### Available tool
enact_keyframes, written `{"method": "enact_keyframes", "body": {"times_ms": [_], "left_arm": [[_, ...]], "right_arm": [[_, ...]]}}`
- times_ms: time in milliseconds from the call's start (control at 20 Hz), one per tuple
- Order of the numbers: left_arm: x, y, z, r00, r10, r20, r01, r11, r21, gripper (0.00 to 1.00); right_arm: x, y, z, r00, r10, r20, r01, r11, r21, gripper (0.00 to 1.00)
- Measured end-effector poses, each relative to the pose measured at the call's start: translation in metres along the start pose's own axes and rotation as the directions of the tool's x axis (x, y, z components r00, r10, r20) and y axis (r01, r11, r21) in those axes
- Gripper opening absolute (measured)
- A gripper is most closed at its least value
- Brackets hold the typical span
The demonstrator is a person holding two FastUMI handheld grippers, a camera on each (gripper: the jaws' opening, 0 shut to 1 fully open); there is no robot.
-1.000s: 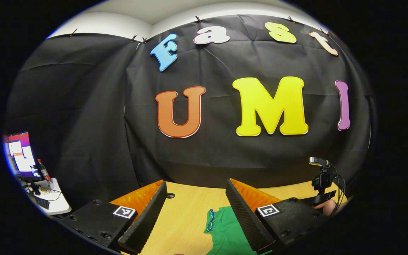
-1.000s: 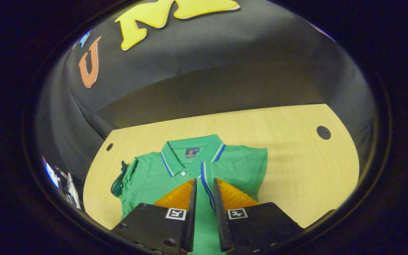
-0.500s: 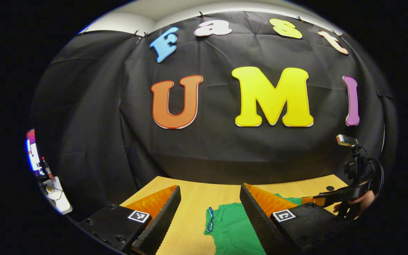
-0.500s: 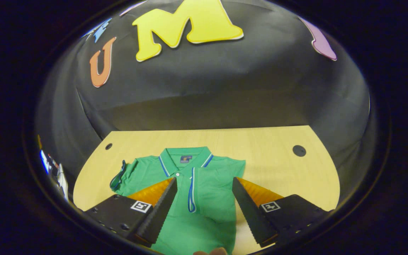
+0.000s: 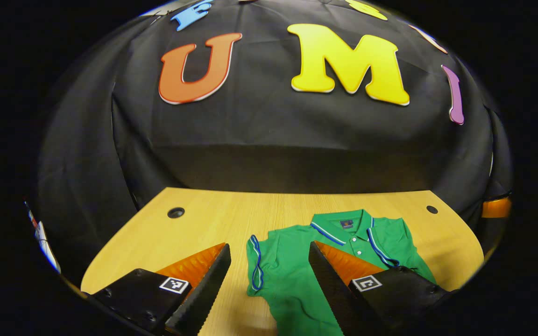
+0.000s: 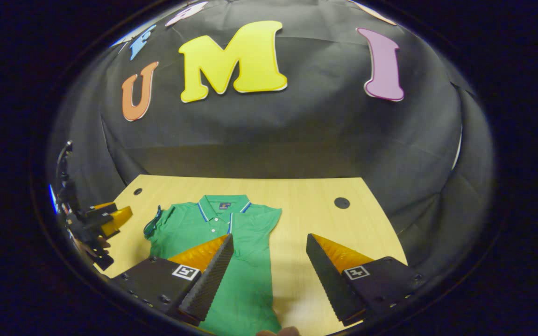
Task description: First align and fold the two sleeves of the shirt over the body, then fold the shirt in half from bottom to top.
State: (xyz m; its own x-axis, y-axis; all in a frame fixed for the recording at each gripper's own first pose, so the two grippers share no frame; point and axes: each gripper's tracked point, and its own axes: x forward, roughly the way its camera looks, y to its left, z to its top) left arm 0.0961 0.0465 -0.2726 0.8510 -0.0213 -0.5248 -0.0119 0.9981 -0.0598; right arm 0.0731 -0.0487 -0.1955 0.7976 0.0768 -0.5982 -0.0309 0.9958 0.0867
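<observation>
Since earlier, right tool (image 6: pixel 269 266) released the folded sleeve; both tools empty, jaws apart. Shirt (image 6: pixel 245 261) lies flat on table (image 6: pixel 315 219). Next: left tool (image 5: pixel 269 280) takes left sleeve (image 5: pixel 256 261).

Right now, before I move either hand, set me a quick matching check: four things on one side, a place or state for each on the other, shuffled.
Things:
1. shirt
2. right sleeve
3. left sleeve
4. left gripper

States:
a. folded over the body
b. open above the table
c. sticking out flat, not folded
d. spread on the wooden table, collar at the far end

Pairs: 1-d, 2-a, 3-c, 4-b
</observation>
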Motion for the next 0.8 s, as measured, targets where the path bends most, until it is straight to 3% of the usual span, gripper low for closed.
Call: {"method": "enact_keyframes", "body": {"times_ms": [300, 550, 650, 800], "left_arm": [[0.058, 0.028, -0.061, 0.99, -0.001, -0.143, 0.007, 0.999, 0.04, 1.0], [0.084, 0.038, -0.094, 0.975, -0.016, -0.221, 0.03, 0.998, 0.062, 1.0], [0.09, 0.036, -0.09, 0.978, -0.038, -0.205, 0.049, 0.998, 0.05, 0.95], [0.089, 0.037, -0.089, 0.979, -0.055, -0.195, 0.063, 0.997, 0.033, 0.62]], "right_arm": [[-0.034, -0.037, -0.01, 0.997, -0.076, 0.003, 0.076, 0.996, 0.044, 0.96], [-0.037, -0.053, -0.039, 0.992, -0.107, -0.069, 0.112, 0.991, 0.075, 0.96], [-0.038, -0.051, -0.045, 0.991, -0.098, -0.089, 0.105, 0.991, 0.086, 0.96], [-0.036, -0.04, -0.056, 0.991, -0.071, -0.114, 0.083, 0.991, 0.107, 0.96]]}}
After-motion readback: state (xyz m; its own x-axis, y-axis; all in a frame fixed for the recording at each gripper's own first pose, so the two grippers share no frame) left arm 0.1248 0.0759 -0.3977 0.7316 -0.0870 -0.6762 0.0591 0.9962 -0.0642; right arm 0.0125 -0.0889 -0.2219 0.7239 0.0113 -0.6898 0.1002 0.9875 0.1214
